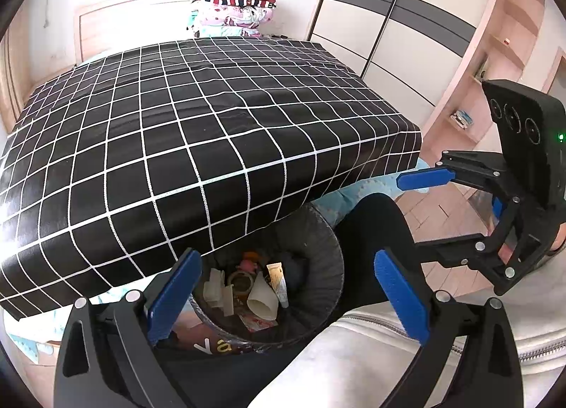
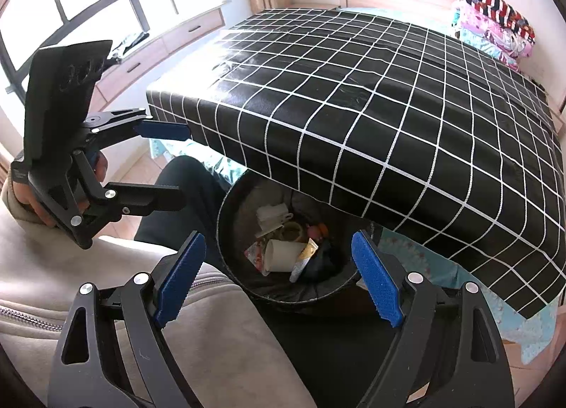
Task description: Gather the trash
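Left wrist view: left tool (image 1: 286, 298) gapes empty above the bin (image 1: 329, 259), where the paper cup (image 1: 262, 296) and tube (image 1: 277, 282) lie, light and crushable. Right wrist view: right tool (image 2: 279, 279) is spread wide, empty, over the bin; pinch the cup's rim gently.

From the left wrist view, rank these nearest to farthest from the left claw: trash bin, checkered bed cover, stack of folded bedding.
1. Trash bin, right below the left claw.
2. Checkered bed cover, spread beyond the bin.
3. Stack of folded bedding, at the bed's far end.
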Demonstrator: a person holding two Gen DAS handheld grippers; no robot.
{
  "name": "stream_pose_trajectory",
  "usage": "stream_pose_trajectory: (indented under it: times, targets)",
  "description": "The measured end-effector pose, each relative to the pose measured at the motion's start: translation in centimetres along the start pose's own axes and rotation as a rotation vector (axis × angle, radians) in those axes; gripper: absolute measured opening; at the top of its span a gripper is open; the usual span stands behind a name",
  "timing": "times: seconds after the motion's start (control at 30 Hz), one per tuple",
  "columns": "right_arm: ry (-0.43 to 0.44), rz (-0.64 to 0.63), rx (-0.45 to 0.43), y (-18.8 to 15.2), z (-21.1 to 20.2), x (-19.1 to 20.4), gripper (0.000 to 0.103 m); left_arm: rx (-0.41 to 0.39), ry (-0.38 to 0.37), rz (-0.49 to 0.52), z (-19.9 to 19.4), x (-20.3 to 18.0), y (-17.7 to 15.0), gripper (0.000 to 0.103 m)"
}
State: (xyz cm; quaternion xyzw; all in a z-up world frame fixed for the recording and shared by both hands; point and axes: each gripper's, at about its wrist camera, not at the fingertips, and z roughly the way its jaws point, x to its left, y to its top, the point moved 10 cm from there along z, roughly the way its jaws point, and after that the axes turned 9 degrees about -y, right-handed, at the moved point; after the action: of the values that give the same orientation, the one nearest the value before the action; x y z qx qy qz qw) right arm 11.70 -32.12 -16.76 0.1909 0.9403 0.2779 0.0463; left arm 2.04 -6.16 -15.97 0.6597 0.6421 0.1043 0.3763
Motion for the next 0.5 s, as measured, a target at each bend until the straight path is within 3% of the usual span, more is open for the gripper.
stream_pose_trajectory:
  times: [0.5]
  targets:
    - [-0.002,0.001,0.0,0.01,0.01,-0.01,0.085,0.005,-0.003,0.006,0.08,-0.12,-0.03,0.095]
